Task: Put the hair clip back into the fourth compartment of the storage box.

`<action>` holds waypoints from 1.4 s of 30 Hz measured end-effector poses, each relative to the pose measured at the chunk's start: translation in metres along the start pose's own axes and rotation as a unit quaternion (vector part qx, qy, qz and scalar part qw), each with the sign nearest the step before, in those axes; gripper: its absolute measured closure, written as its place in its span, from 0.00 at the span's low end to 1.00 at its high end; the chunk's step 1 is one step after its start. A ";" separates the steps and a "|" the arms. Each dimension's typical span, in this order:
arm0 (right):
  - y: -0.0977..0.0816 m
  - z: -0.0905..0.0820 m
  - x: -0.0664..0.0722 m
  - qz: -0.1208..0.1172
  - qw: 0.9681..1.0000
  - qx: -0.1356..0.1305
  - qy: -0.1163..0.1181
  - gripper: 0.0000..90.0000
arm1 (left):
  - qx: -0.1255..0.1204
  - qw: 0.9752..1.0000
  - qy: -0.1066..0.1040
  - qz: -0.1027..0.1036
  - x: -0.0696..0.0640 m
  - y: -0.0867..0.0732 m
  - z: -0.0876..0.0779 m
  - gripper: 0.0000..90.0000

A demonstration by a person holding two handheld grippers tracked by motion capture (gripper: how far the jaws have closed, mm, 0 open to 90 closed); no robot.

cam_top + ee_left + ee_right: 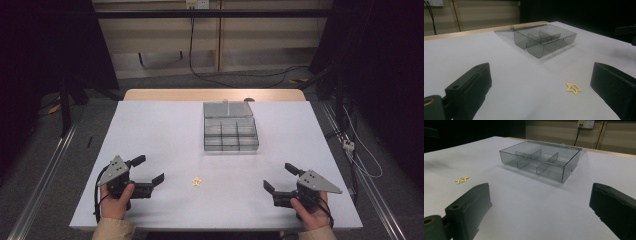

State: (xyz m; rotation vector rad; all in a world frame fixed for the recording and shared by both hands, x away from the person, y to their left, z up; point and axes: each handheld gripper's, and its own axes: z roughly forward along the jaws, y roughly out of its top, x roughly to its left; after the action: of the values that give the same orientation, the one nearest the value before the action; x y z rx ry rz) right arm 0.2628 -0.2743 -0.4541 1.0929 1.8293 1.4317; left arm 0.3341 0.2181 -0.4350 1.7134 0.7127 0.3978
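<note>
Grippers near table's point(150, 120) front edge: left gripper point(150, 169) and right gripper point(279, 176) both spread wide, holding nothing, flanking yellow star point(197, 181) across bare surface. Left gripper view: star point(573, 88) just inside right-hand jaw. Right gripper view: star point(462, 180) far left, divided clear box point(541, 162) ahead.

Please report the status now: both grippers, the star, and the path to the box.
Left gripper open, empty. Right gripper open, empty. Yellow star flat on table, between grippers, untouched. Box lid open; nothing in the way.
</note>
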 end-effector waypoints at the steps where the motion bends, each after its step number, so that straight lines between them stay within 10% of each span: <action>1: 0.000 0.000 0.000 0.000 1.000 0.001 0.000 0.03 | 0.001 1.000 0.000 0.002 0.000 0.000 0.001 0.04; 19: -0.002 -0.006 -0.003 -0.001 1.000 0.001 -0.007 0.04 | 0.009 0.999 -0.036 0.004 -0.013 0.009 0.021 0.04; 35: -0.001 -0.003 0.000 -0.004 1.000 0.004 -0.001 0.04 | 0.081 0.995 -0.052 0.015 -0.029 0.008 0.050 0.08; 42: -0.001 -0.004 0.000 -0.006 1.000 0.004 -0.002 0.04 | 0.113 0.991 -0.067 0.016 -0.031 0.008 0.062 0.24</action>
State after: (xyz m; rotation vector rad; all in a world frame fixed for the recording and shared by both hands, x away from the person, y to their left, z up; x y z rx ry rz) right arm 0.2595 -0.2762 -0.4540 1.0867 1.8371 1.4162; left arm 0.3501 0.1500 -0.4403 1.9481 0.6524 0.2271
